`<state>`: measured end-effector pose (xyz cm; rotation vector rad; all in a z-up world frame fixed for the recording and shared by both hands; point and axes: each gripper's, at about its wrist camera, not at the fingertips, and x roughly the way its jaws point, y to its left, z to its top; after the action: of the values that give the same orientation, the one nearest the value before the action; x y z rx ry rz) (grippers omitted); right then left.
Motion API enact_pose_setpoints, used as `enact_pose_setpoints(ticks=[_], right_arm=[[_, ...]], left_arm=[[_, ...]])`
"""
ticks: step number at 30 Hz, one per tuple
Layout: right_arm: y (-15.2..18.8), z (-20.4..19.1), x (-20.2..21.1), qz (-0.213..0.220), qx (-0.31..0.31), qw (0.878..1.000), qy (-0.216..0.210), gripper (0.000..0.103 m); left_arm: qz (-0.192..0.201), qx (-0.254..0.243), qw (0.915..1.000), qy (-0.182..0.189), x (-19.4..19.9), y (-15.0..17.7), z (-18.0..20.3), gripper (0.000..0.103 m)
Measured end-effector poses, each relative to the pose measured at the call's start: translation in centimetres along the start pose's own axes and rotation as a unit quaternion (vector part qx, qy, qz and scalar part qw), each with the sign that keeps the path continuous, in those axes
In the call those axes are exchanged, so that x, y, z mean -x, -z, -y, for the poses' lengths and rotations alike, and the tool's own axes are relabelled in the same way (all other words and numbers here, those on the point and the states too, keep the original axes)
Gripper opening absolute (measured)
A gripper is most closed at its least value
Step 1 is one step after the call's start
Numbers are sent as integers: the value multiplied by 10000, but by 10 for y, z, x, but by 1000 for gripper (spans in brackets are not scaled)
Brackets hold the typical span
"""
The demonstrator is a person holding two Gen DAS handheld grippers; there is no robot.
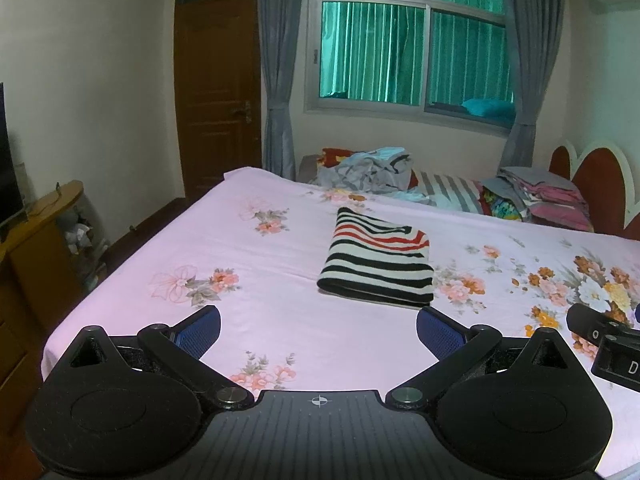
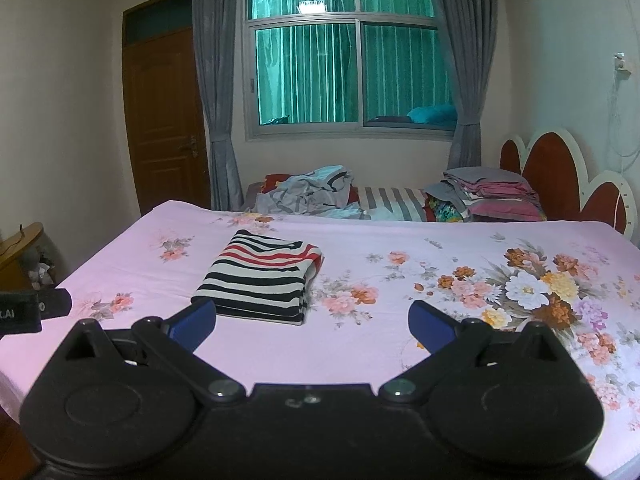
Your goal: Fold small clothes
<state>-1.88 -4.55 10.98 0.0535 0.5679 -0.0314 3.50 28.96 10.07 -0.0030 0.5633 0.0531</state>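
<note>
Striped garment [image 1: 378,262] lies folded into a compact rectangle on the pink floral bedsheet [image 1: 256,264], roughly mid-bed, its layered edges stacked toward you and its surface fairly flat. Your left gripper [image 1: 319,330] hovers just short of its near edge with the blue pads [image 1: 200,330] spread wide and nothing between them; your right gripper [image 2: 312,326] hangs beside it in the same spread stance, empty, with the folded piece ahead and to its left. Judging from how things lie, this item looks finished, so you are between garments rather than mid-fold. The next move likely calls for one of two things: shifting the folded piece aside to free the working area, or reaching past it to the heap of loose clothes [image 1: 368,170] crumpled at the far edge of the bed, by the folded pile [image 1: 548,194] near the headboard. If you go for the heap, you need to carry over the striped bundle without dragging it, pinch a single item rather than a tangle, and draw it onto open sheet. Which piece in that heap is small enough is hard to tell from here.
</note>
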Motion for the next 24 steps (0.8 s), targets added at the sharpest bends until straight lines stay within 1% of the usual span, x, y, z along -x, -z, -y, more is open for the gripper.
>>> enact_pose_setpoints(ticks=[24], right_arm=[[0, -2, -3, -9, 10, 10000, -30, 103]], left_arm=[[9, 10, 10000, -28, -1, 2, 1, 103]])
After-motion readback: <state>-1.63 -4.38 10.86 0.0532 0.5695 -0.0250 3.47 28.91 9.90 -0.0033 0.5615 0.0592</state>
